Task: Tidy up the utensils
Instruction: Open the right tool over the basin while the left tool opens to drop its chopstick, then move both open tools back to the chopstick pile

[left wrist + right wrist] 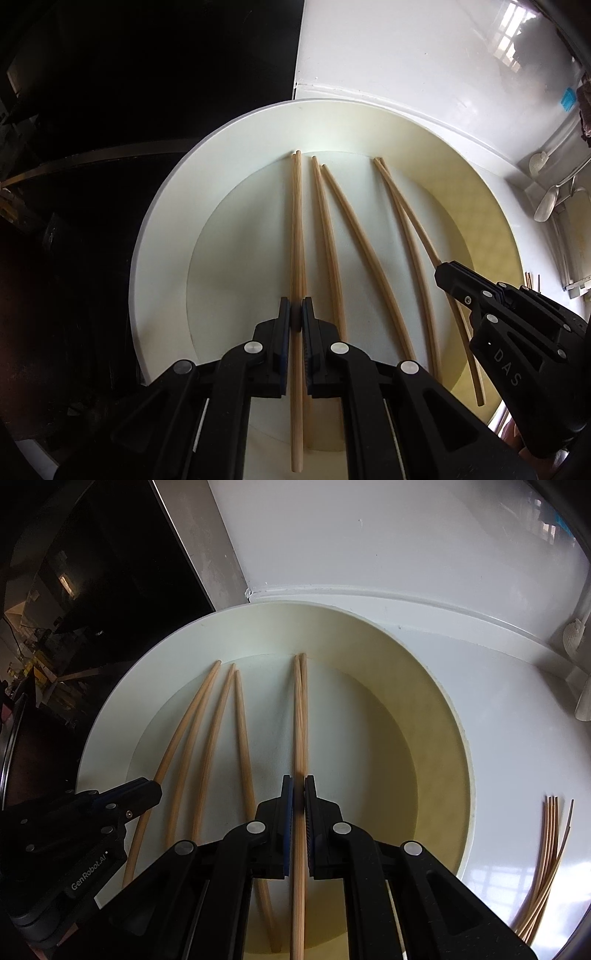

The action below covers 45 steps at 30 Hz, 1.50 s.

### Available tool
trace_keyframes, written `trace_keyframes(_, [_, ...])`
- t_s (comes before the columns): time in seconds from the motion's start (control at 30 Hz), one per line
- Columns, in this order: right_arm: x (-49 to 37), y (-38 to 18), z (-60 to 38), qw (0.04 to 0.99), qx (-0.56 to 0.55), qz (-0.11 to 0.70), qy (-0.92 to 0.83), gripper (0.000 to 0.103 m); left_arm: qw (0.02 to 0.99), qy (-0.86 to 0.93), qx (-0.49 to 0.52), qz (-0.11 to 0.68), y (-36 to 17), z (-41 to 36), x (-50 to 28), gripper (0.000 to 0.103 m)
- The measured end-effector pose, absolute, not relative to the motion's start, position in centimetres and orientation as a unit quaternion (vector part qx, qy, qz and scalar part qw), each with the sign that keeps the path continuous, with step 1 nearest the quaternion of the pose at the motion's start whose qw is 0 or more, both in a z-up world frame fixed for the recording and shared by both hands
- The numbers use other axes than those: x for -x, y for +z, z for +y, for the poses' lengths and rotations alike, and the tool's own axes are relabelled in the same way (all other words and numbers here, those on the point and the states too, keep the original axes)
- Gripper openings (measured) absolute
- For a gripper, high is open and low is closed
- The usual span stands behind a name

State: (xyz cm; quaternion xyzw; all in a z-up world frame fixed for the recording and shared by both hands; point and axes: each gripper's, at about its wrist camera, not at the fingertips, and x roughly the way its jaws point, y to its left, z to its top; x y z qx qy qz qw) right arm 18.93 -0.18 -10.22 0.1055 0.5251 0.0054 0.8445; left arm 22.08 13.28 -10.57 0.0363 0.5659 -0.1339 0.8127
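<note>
Chopsticks lie in three pairs inside a wide cream plate (166, 236) that sits on a glossy white bench (517, 738), and the plate serves as the landmark for everything else. At the plate's left side, the left pair of chopsticks (297, 229) runs straight from the far inner rim toward the near rim, and the left claw (294, 317) is nearly closed around it, its blue-padded fingers pressing close on both sides of the two sticks. In the plate's middle, the middle pair of chopsticks (332, 236) rests loose, tips close together at the far rim and spreading apart toward the near rim, untouched by either claw. At the plate's right side, the right pair of chopsticks (300, 716) has its tips together at the far rim, and the right claw (298, 794) is drawn in almost fully on it, fingers flanking the sticks with only the wood between them. Beyond the plate's right rim, a bundle of spare chopsticks (546, 856) lies on the bench, well apart from the plate. Past the plate's far right edge, white spoons (546, 206) lie near the wall.
</note>
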Motion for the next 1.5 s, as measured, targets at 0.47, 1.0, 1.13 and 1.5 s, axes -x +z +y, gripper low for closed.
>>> trace_keyframes(0.47, [-15.8,-7.1,-2.6,0.862,-0.116,0.493,-0.008,0.035,0.835,-0.118,-0.033,0.537,-7.6,14.9,-20.7,0.061])
trace_keyframes(1.0, [0.1,-4.1,-14.0,0.878,-0.151,0.439,-0.119,0.055,0.865,-0.207,-0.088,0.448,-2.4,5.6,-10.9,0.092])
trace_keyframes(1.13, [4.4,-4.6,-18.4,0.874,-0.146,0.44,-0.143,0.056,0.86,-0.239,-0.095,0.44,-2.5,0.9,-7.6,0.093])
trace_keyframes(1.5, [9.3,-8.8,-25.9,0.875,-0.15,0.454,-0.081,0.056,0.847,-0.198,-0.129,0.476,-7.4,-7.5,-0.8,0.094])
